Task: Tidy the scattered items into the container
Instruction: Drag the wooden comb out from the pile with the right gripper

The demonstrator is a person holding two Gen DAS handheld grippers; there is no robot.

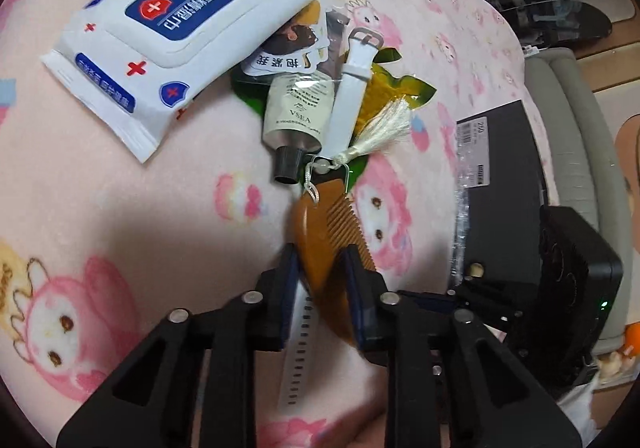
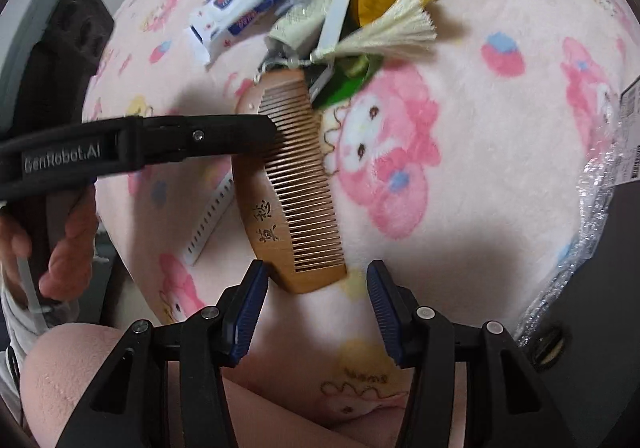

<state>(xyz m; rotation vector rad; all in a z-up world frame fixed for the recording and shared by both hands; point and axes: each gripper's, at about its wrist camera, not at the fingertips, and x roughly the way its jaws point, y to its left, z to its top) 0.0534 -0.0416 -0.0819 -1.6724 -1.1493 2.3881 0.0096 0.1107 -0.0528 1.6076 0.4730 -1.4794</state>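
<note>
The left gripper (image 1: 320, 268) is clamped across the wooden comb (image 1: 320, 244), whose tassel (image 1: 384, 127) end points away from it. The right gripper (image 2: 316, 304) stands open, empty, just below the comb's free end on the pink blanket (image 2: 480, 167). The dark box (image 1: 504, 183) lies to the left gripper's right.

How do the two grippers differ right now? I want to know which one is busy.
The left gripper has its jaws closed on the wooden comb; the right gripper stands open with nothing pressed between its pads. The left reaches the comb from the side in the right wrist view; the right hangs just short of the comb's near end. Both have black fingers and blue pads.
</note>
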